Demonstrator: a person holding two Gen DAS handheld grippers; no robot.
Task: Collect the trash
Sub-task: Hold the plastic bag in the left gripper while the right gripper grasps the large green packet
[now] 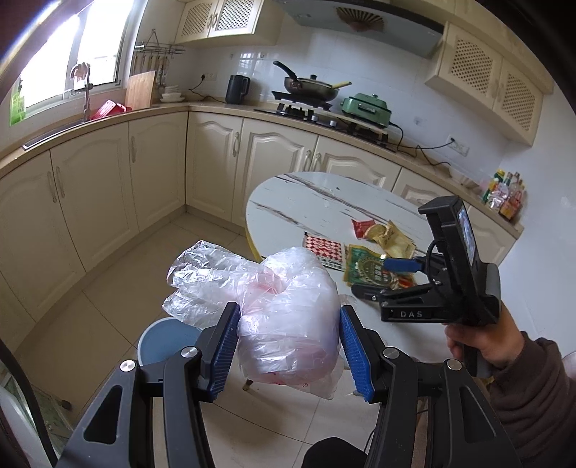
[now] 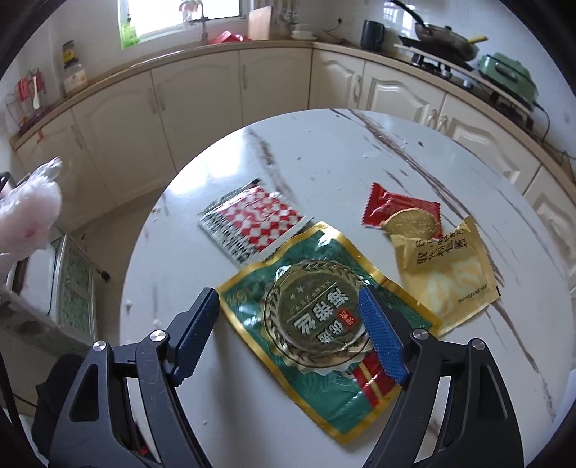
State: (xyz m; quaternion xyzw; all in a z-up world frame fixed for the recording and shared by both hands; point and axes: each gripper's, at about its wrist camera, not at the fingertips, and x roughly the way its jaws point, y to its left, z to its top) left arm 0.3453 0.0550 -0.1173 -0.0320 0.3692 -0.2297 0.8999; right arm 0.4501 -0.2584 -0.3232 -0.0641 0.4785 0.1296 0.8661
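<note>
— Holding the bag [image 1: 288, 309] in our left gripper [image 1: 288, 342], mid-frame; our right gripper [image 2: 288, 331] hangs spread over the green wrapper [image 2: 324, 324], lower centre.

— It lies flat; we might just skid it.

A home kitchen. Cream cabinets [image 1: 151, 172] run under an L-shaped counter, with lattice-door wall cupboards [image 1: 219, 18] at twelve o'clock. A window [image 1: 68, 54] and sink tap [image 1: 84, 86] sit at ten o'clock; a kettle [image 1: 236, 88], a frying pan [image 1: 311, 88] on a gas hob [image 1: 306, 109] and a green electric cooker [image 1: 367, 108] stand toward one o'clock. A round marble-look table [image 2: 324, 151] stands on the tiled floor [image 1: 118, 288].
</note>
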